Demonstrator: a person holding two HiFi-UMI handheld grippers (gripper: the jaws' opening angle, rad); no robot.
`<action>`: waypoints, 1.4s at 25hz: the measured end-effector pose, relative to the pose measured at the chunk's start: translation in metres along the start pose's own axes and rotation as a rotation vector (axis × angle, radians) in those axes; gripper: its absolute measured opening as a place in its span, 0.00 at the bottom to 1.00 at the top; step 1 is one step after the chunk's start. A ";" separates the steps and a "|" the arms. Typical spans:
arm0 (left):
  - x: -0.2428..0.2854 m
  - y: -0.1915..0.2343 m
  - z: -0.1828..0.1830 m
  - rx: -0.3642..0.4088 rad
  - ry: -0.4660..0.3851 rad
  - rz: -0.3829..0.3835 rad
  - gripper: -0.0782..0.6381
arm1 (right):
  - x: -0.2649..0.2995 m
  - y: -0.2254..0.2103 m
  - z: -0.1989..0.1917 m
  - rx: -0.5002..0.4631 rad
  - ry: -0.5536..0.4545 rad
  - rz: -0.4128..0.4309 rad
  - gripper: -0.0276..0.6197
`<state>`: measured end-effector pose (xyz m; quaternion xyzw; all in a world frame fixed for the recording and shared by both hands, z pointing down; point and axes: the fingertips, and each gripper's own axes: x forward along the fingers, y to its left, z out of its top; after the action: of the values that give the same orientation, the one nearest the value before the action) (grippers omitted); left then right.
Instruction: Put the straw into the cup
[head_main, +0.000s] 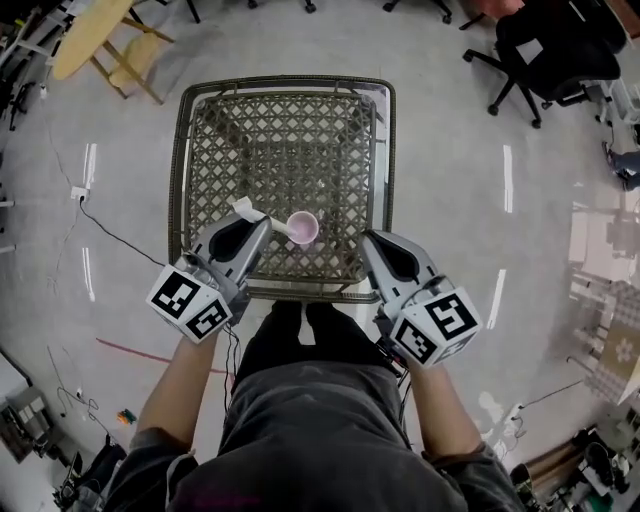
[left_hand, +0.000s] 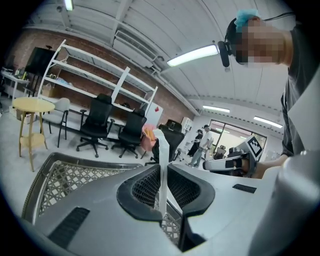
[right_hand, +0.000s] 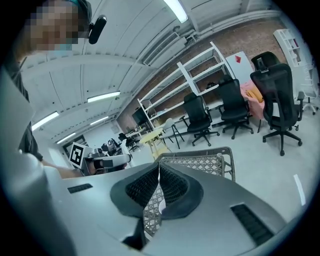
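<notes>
With the left tongs pinching the straw and the right tongs closed empty, we are aiming its tip squarely at the cup mouth

Left hand-held gripper, right hand-held gripper: pale grey moulded shells, black ribbed jaw pads. White cube with black square markers at rear of each. Thin black cable under left unit. Grey short-sleeved shirt, black trousers.
</notes>
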<state>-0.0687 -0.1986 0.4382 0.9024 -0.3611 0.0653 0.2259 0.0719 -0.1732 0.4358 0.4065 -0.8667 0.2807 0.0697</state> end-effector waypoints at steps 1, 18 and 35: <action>0.005 0.004 -0.005 -0.006 0.007 0.000 0.18 | 0.003 -0.003 -0.002 0.003 0.008 -0.003 0.07; 0.051 0.042 -0.104 -0.078 0.126 -0.009 0.18 | 0.025 -0.025 -0.037 0.037 0.115 -0.027 0.07; 0.075 0.064 -0.163 -0.125 0.223 0.046 0.18 | 0.028 -0.036 -0.048 0.056 0.164 -0.021 0.07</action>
<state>-0.0504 -0.2117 0.6271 0.8651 -0.3578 0.1476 0.3190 0.0751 -0.1849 0.5010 0.3930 -0.8454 0.3366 0.1321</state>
